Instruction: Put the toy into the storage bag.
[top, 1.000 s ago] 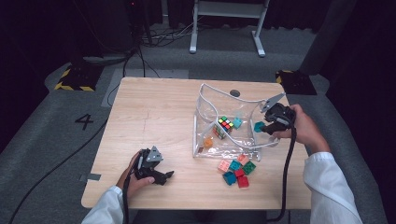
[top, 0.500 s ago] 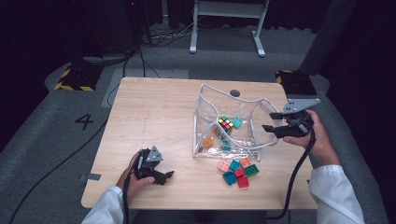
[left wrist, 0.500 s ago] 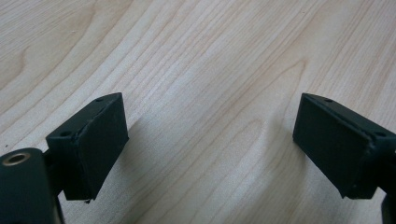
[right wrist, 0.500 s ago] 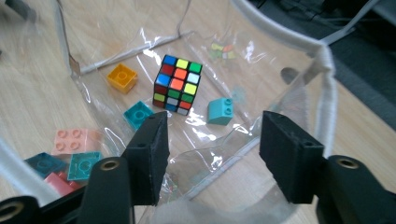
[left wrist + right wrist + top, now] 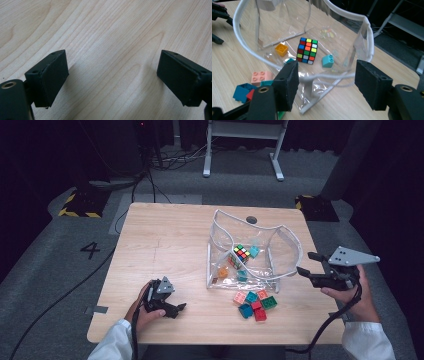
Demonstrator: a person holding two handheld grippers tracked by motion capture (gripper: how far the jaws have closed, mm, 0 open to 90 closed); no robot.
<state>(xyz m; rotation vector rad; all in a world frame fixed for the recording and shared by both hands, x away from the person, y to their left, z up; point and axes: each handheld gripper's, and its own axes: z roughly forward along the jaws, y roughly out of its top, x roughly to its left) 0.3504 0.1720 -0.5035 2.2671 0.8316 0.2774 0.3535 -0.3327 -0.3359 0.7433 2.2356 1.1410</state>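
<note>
Clear plastic pouch (image 5: 252,255): stands open on the bench (image 5: 165,240), just ahead of the right hand-held gripper (image 5: 306,264), whose jaws are spread and empty, its white-piped rim (image 5: 307,78) between them. Contents: puzzle cube (image 5: 307,50), orange brick (image 5: 281,49), teal brick (image 5: 328,61). Loose bricks (image 5: 254,302) lie just outside, to that gripper's left. Left hand-held gripper (image 5: 112,77): spread, empty, over bare wood, well apart.

Risk: closing on the limp rim may collapse or tip the pouch, spilling contents.

Room: bench edge close beneath the right hand; open wood beyond the pouch.

Lab or studio, black curtains (image 5: 45,150), hazard-taped base (image 5: 80,202), floor cables (image 5: 165,162), taped numeral 4 (image 5: 92,250)
</note>
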